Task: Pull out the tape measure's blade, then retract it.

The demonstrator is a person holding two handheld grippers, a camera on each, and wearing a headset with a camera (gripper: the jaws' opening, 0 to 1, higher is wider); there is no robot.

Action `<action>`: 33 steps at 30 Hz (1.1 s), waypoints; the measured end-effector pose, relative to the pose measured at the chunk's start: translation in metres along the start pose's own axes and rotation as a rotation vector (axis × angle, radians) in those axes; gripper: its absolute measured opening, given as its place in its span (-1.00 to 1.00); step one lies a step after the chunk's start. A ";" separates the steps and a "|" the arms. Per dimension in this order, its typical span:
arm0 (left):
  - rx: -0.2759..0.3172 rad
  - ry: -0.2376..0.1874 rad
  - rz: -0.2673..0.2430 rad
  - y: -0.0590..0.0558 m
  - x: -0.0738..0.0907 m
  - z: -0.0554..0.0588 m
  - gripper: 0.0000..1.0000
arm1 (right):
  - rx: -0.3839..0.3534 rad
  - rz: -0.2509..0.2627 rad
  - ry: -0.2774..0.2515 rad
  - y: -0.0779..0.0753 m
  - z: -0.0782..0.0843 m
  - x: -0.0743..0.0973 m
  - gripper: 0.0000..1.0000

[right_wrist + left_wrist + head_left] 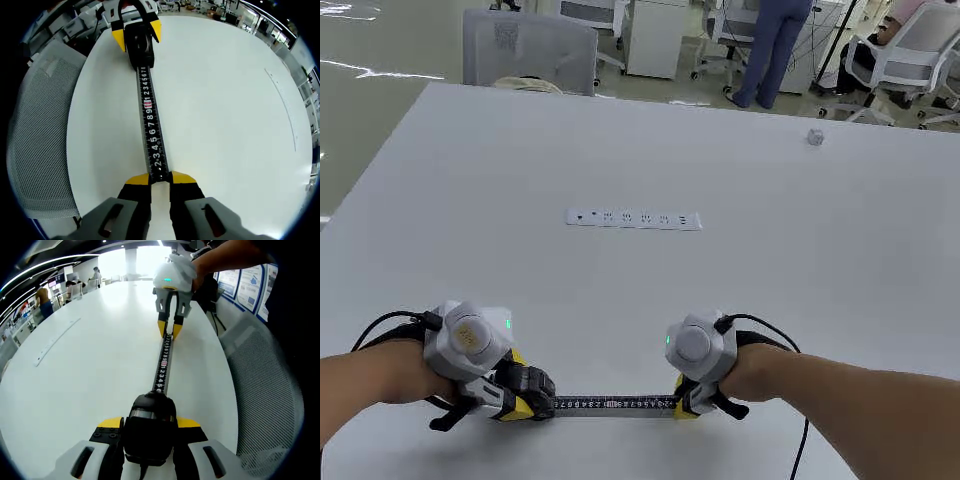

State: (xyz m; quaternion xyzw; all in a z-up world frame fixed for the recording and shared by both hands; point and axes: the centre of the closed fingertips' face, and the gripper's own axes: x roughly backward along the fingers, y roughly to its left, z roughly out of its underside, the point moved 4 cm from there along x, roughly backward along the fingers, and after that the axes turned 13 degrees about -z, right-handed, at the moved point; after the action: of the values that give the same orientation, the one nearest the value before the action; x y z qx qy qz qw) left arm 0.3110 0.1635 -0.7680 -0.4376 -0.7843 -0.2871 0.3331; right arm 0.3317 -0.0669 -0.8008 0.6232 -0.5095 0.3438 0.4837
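The black-and-yellow tape measure case (150, 437) sits nearer the person than the white power strip (633, 218), clamped in the left gripper (520, 402); the right gripper (160, 178) pinches the tip of its black numbered blade (149, 115). Pull-out seems in hand; retracting calls for easing that tip back toward the case. The right gripper view makes numerals legible that the head view blurs.

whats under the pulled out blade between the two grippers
Bare white table lies under the blade, which runs from the case in the left gripper to the right gripper. The blade's tip is covered by the right jaws, so its hook cannot be seen.
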 end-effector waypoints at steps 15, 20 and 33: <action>0.001 -0.001 -0.001 0.000 0.000 0.000 -0.32 | -0.005 0.005 0.006 0.001 0.006 0.002 -0.77; 0.003 -0.002 -0.001 0.000 0.001 0.000 -0.32 | -0.007 0.004 0.008 0.001 0.007 0.004 -0.77; 0.003 -0.001 -0.001 -0.001 0.001 -0.001 -0.32 | -0.014 0.008 0.003 0.000 0.012 0.005 -0.77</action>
State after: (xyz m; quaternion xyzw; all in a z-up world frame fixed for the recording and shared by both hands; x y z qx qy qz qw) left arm 0.3104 0.1628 -0.7671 -0.4367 -0.7851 -0.2859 0.3334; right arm 0.3318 -0.0795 -0.7998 0.6173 -0.5134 0.3431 0.4875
